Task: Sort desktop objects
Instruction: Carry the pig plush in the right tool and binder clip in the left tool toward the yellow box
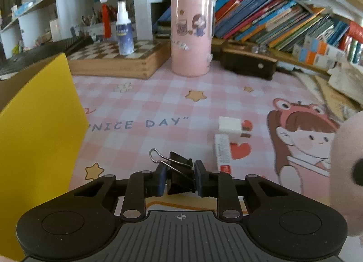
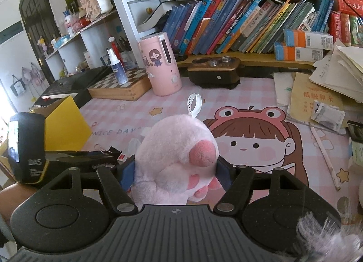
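Note:
A black binder clip with silver wire handles sits between the blue pads of my left gripper, which is shut on it just above the pink checked desk mat. Ahead to the right lie a white cube eraser and a white eraser in a red-ended sleeve. My right gripper is shut on a pink plush toy, held over the mat; its white loop tag sticks up behind. The plush also shows at the right edge of the left wrist view.
An open yellow cardboard box stands at the left. A pink cylindrical container, a wooden chessboard box with a spray bottle and a dark wooden stand line the back. Loose papers and a pencil lie right.

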{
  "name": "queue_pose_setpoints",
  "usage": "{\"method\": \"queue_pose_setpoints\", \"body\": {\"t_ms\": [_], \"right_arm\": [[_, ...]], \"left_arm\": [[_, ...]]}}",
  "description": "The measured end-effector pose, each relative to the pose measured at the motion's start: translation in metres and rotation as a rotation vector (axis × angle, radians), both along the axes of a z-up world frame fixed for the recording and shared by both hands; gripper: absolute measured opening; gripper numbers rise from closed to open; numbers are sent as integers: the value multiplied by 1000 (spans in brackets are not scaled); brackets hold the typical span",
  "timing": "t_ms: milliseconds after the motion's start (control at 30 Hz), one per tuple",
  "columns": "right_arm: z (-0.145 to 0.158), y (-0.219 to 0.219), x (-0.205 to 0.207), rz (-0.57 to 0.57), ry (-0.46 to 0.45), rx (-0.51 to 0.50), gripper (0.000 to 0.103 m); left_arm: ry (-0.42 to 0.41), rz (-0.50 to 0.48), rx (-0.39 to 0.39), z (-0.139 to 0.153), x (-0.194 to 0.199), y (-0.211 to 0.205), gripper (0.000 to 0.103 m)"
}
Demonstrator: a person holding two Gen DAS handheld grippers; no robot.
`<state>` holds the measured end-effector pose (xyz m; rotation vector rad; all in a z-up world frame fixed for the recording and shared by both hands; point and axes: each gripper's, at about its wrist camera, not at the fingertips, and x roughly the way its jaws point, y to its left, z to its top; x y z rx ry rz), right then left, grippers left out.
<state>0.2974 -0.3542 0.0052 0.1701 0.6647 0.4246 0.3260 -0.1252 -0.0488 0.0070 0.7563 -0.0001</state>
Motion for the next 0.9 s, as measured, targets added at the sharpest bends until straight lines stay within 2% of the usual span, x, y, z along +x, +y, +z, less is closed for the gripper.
{"method": "queue_pose_setpoints", "body": {"t_ms": [267, 600, 900], "right_arm": [[0, 5, -9, -2, 5, -7, 69], [-2, 18, -28, 18, 50, -16, 69], [3, 35, -53, 39, 56, -29, 69]], "left_arm": [[-43, -7, -28, 19, -26, 5, 24], [-37, -23, -98, 32, -69, 16, 24], [-47, -31, -157, 43, -108, 26, 24]]}}
